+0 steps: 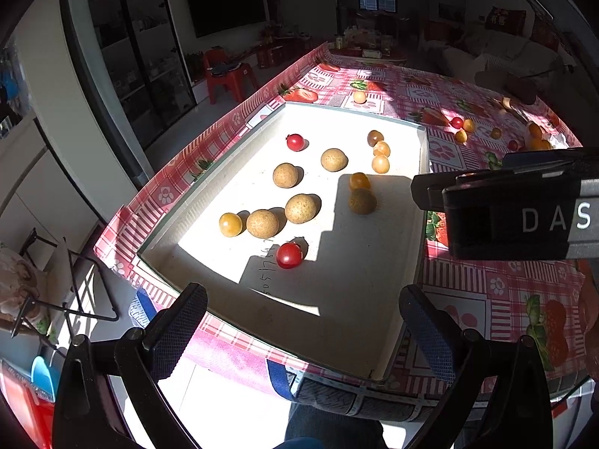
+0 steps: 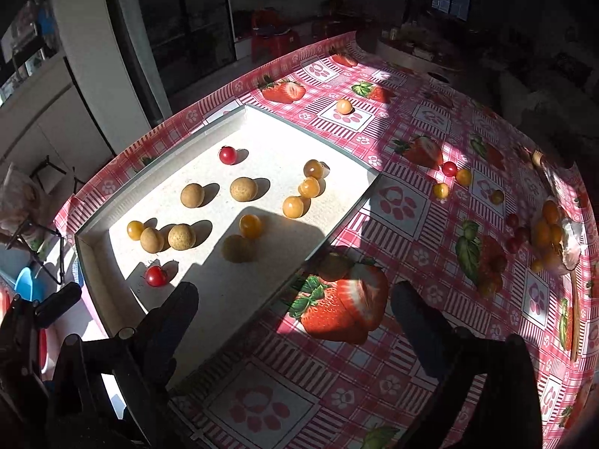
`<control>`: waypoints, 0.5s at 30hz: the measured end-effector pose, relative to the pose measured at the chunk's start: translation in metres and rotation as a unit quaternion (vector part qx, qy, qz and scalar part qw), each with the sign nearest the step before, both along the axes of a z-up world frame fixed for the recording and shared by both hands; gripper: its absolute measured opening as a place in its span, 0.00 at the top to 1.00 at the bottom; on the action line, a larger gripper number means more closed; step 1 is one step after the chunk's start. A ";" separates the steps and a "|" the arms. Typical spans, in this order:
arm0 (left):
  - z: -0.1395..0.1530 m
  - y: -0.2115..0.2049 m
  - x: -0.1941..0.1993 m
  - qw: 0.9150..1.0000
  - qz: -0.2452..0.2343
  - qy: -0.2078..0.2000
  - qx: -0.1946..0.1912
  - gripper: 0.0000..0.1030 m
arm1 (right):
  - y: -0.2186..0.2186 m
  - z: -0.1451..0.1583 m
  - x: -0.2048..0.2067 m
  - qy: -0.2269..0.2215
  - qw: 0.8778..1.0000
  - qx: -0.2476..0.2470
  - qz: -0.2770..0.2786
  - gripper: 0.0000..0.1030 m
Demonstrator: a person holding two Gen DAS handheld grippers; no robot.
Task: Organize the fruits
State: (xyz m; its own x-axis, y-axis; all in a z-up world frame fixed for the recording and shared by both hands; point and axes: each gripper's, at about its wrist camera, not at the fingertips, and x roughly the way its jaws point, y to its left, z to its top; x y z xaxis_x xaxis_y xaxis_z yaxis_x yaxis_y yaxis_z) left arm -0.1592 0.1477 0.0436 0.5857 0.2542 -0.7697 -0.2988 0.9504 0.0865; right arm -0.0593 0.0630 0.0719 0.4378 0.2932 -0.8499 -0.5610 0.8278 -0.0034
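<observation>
We see the white tray holding most fruits, one longan just outside its rim. Our left gripper and right gripper hover wide, empty.

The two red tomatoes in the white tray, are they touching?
Apart. The left wrist view shows one tomato far, the other near, brown fruits between.

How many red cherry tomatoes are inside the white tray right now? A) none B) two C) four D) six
B: the white tray holds two red tomatoes, one near its far left side and one near the front; the rest in it are yellow or tan fruits.
</observation>
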 end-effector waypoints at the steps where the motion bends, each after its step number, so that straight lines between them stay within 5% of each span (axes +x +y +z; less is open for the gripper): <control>1: 0.001 0.000 -0.001 1.000 0.000 -0.001 0.001 0.00 | -0.001 0.000 -0.001 0.001 1.000 0.000 -0.001 0.00; 15: 0.007 -0.004 -0.008 1.000 0.000 -0.005 0.011 0.00 | -0.005 0.007 -0.014 -0.001 1.000 0.008 -0.001 0.00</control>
State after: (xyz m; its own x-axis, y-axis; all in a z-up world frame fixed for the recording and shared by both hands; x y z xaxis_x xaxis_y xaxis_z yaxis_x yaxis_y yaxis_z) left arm -0.1676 0.1435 0.0503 0.5940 0.2701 -0.7577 -0.2988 0.9486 0.1039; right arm -0.0736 0.0579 0.0792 0.4399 0.3066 -0.8441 -0.5595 0.8288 0.0094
